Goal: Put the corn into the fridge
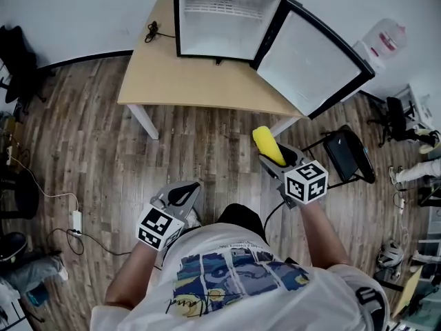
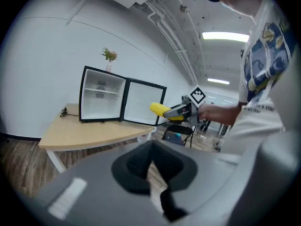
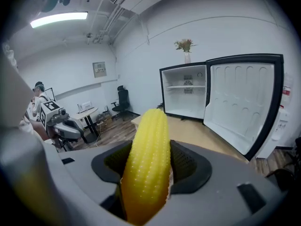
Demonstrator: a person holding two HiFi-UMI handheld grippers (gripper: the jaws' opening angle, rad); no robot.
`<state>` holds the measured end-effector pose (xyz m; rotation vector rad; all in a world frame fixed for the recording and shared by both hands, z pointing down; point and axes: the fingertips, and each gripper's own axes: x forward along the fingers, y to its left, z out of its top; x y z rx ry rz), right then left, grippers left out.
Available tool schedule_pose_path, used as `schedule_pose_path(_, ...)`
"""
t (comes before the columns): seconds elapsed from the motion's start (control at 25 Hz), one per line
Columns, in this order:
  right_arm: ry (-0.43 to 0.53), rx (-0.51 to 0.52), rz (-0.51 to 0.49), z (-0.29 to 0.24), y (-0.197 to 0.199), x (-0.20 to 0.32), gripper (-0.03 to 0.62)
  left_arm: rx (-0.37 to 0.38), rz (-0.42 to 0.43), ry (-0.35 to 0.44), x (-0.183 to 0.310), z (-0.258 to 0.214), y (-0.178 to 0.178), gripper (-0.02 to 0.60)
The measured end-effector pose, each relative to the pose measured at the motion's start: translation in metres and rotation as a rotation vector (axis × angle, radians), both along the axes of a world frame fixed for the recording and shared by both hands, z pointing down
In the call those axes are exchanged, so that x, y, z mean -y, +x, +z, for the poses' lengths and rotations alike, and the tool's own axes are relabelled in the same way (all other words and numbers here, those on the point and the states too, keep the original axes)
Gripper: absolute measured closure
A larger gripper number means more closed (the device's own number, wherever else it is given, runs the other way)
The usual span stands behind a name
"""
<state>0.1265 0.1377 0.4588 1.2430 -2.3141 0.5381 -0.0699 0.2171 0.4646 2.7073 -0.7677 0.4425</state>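
Observation:
The yellow corn is held in my right gripper, which is shut on it above the wooden floor, short of the table's near edge. Seen from the right gripper view, the corn stands between the dark pads and points toward the fridge. The small black fridge stands on the light wooden table, its door swung wide open to the right and its white inside bare. My left gripper hangs lower left near my body, shut on nothing; its own view shows the corn off to the right.
A black folding chair stands right of my right gripper, beside the table's corner. A cable lies on the table left of the fridge. A power strip with cords lies on the floor at left. A vase of flowers tops the fridge.

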Motion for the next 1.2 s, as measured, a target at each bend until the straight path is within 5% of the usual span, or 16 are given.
schedule_pose_path(0.4, 0.012, -0.022, -0.023, -0.016, -0.020, 0.131, 0.343, -0.028, -0.006, -0.043, 0.094, 0.011, -0.004, 0.572)
schedule_pose_path(0.88, 0.086, -0.060, -0.202, -0.054, -0.020, 0.327, 0.344, -0.007, -0.141, -0.002, 0.256, -0.023, 0.023, 0.572)
schedule_pose_path(1.2, 0.130, -0.089, -0.244, -0.065, -0.044, 0.427, 0.344, -0.027, -0.172, -0.023, 0.301, -0.020, 0.021, 0.572)
